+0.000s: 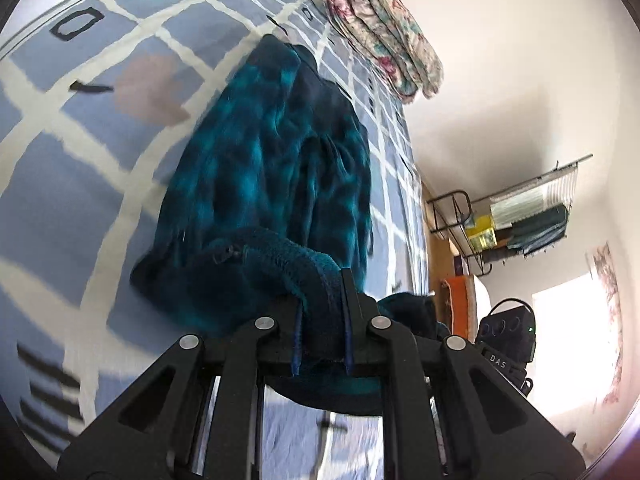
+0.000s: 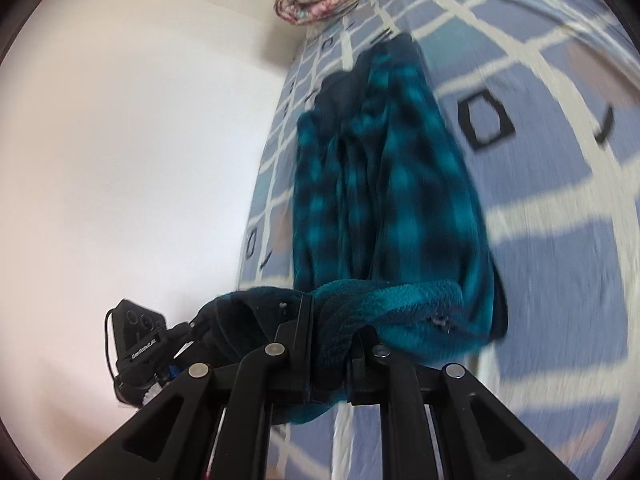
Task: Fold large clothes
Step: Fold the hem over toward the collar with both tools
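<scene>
A teal and dark-blue plaid fleece garment (image 1: 276, 140) stretches from the bed up to both grippers, its far part still lying on the sheet. My left gripper (image 1: 323, 300) is shut on one thick fleece edge. My right gripper (image 2: 332, 330) is shut on another edge of the same garment (image 2: 384, 184). The two grippers are close side by side: the right one's camera body (image 1: 508, 332) shows at the right of the left wrist view, and the left one's (image 2: 140, 340) shows at the left of the right wrist view. The fabric bunches between them.
The bed has a blue sheet with a white grid (image 1: 80, 184). A folded floral quilt (image 1: 384, 28) lies at its far end by the white wall. Beside the bed stands a metal rack with folded items (image 1: 520, 216), next to a bright window (image 1: 568, 328).
</scene>
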The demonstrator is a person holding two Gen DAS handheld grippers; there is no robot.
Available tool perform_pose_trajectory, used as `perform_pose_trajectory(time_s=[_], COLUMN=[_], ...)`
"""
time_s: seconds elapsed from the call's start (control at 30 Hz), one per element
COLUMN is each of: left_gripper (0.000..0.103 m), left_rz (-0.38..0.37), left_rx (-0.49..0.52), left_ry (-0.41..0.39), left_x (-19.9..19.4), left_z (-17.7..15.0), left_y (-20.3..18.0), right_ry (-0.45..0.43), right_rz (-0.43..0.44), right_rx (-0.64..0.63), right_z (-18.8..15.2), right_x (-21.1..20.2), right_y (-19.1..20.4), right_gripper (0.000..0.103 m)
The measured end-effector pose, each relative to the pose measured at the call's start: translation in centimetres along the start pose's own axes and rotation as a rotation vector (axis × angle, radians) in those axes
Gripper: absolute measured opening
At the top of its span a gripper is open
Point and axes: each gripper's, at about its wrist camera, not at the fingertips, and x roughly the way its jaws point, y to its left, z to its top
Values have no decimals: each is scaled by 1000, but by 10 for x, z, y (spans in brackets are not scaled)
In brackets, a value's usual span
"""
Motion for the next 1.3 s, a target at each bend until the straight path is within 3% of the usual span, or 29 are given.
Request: perform_pose_trajectory(time_s=[0.3,0.53,0.63,0.73,0.8,0.87,0.93,1.07,1.13,1.2,1.3], left_gripper=[13,13,15,34,60,64,64,64,64,64,64], left_rz=[73,111,108,45,-4,-42,-67,-5,92,173,267], left_rx=[-56,-90,-111,-141,-172,-193,-184,20,171,306,454], left_ry=[-13,1,11,35,28,-15,-43,-52,-30,-29,19], left_x=[57,85,88,83,75,60,48,31,35,41,69], left_z=[45,54,55,64,70,78,85,93,90,80,63], left_y=[27,47,50,50,51,52,50,33,22,15,11], right_ry=[-14,11,28,43,19,-21,-54,-96,-89,-82,-58], right_rz=[-80,-99,-73,-16,29,68,117,35,-92,-181,-252], right_rx=[65,81,113,177,195,213,220,36,-154,-253,-290], right_z=[61,77,81,89,93,100,106,111,103,92,85], right_x=[50,74,77,74,64,52,35,9,3,6,20], right_y=[-31,-46,-52,-61,-63,-64,-63,-39,-22,-20,-32], right_gripper=[9,10,15,26,41,72,73,62,60,60,60])
